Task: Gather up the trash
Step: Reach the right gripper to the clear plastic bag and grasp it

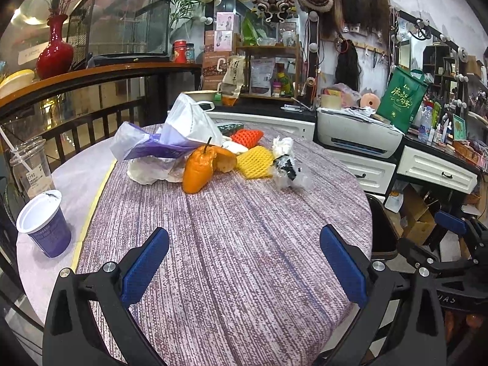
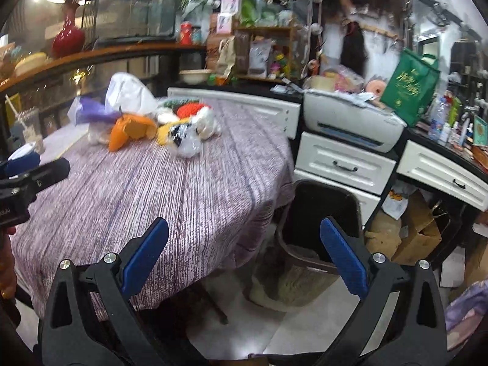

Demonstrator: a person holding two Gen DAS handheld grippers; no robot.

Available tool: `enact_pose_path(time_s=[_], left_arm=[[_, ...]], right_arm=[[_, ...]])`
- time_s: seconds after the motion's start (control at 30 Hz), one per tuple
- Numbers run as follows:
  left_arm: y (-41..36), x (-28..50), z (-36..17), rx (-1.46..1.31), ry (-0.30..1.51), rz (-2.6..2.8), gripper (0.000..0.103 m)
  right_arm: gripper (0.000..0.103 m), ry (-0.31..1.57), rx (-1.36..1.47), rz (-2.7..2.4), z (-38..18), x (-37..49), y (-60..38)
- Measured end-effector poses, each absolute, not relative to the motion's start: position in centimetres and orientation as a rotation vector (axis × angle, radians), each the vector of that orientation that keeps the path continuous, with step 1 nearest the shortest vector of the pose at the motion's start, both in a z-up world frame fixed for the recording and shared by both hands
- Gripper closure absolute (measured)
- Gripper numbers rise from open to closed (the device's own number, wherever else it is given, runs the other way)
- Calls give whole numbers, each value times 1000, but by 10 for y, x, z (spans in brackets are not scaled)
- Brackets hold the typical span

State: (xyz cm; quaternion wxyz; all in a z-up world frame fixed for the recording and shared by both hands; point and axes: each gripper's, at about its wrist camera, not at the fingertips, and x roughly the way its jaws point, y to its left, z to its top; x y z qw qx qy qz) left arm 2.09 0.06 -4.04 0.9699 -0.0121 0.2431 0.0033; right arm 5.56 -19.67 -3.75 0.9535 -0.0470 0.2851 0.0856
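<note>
Near, lower frame, left wrist view: left gripper (image 1: 244, 259), blue pads wide apart, nothing between them, held over bare striped tablecloth (image 1: 244, 228).

Near, lower frame, right wrist view: right gripper (image 2: 244, 256), pads likewise wide apart and empty, held off the table's edge above the floor. Just beyond it, right of centre: dark waste bin (image 2: 320, 213) on the floor, close beside the table.

Left edge, left wrist view: purple cup (image 1: 45, 225), upright, apart from the main heap; behind it a clear plastic cup (image 1: 29, 164) with straw.

Mid-distance, centre of table: trash heap, items touching or overlapping. Orange pepper-shaped piece (image 1: 198, 170); yellow foam net (image 1: 254, 161); crumpled clear wrapper (image 1: 285, 164); red foam net (image 1: 247, 138); white and purple bags (image 1: 170, 140) behind.

Far: printer (image 1: 360, 134) on white drawers, green bag (image 1: 402, 97), cluttered shelves.

Step, judged: opening approach; nothing gripped yet. Next move calls for reaching forward to the heap, closing on one loose piece, carrying it to the bin.
</note>
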Motion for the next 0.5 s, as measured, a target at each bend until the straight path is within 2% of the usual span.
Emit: enact_pose_path(time_s=[0.23,0.37,0.5], left_arm=[[6,25,-38,-9,510,20,5],[13,28,-35,-19,517,28,5],[18,33,-37,-29,533,35,5]], right_arm=[[5,798,43,331,-44,123,-190],[5,859,86,397,-46,160,-172],[15,864,22,439,-39,191,-142]])
